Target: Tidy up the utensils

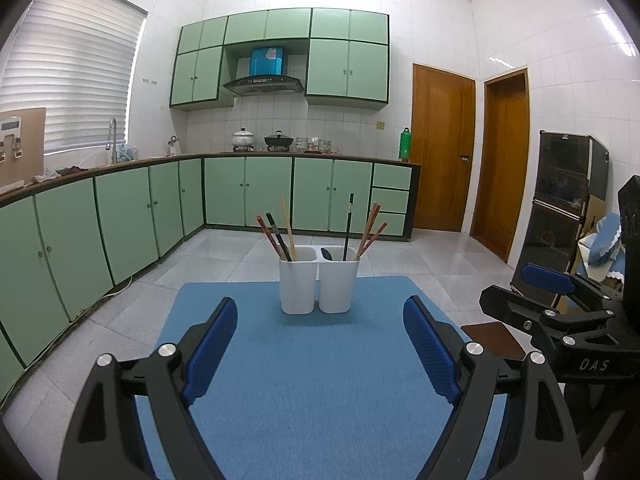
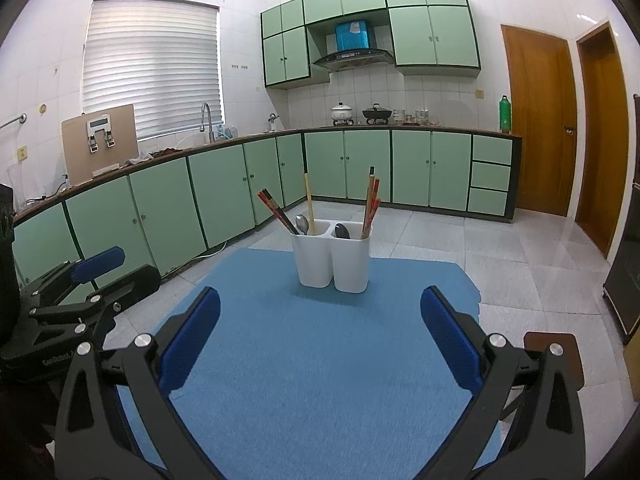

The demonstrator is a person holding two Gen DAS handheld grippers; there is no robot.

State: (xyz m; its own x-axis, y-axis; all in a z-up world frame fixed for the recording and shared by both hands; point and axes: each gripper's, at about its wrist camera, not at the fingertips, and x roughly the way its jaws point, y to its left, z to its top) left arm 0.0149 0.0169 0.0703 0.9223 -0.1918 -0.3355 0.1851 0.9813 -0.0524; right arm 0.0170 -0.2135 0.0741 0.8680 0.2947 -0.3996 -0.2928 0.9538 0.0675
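Item one: a white two-compartment utensil holder (image 1: 316, 286), standing upright near the far edge of a blue mat (image 1: 312, 380), roughly centred across it. Left compartment, seen from the near side: red-and-black chopsticks (image 1: 270, 238) leaning left, one dark chopstick beside them, one pale wooden chopstick (image 1: 288, 228) nearly upright, and a silver spoon (image 2: 303, 225) with its bowl showing above the rim. Right compartment: one black chopstick (image 1: 348, 228) standing upright, a bundle of reddish-brown chopsticks (image 1: 370, 232) leaning right, and a dark spoon (image 2: 342, 231) resting at the rim. Item two: left gripper (image 1: 320, 344), black frame with blue pads, held low over the near half of the mat, jaws spread wide with nothing between them, aimed at the holder but well apart from it. Item three: right gripper (image 2: 320, 332), same make, likewise spread wide and empty, over the near part of the mat and pointed at the holder; it sits just beside the left one, each showing at the edge of the other's view. Surroundings: pale tiled floor, green base cabinets (image 1: 120, 216) running along the left and far walls under a dark counter, matching wall cabinets and a range hood (image 1: 264, 84) above two pots, a sink tap (image 1: 113, 136) below a shuttered window, a green bottle (image 1: 405, 144) at the counter's right end, two wooden doors (image 1: 444, 148) on the far right.
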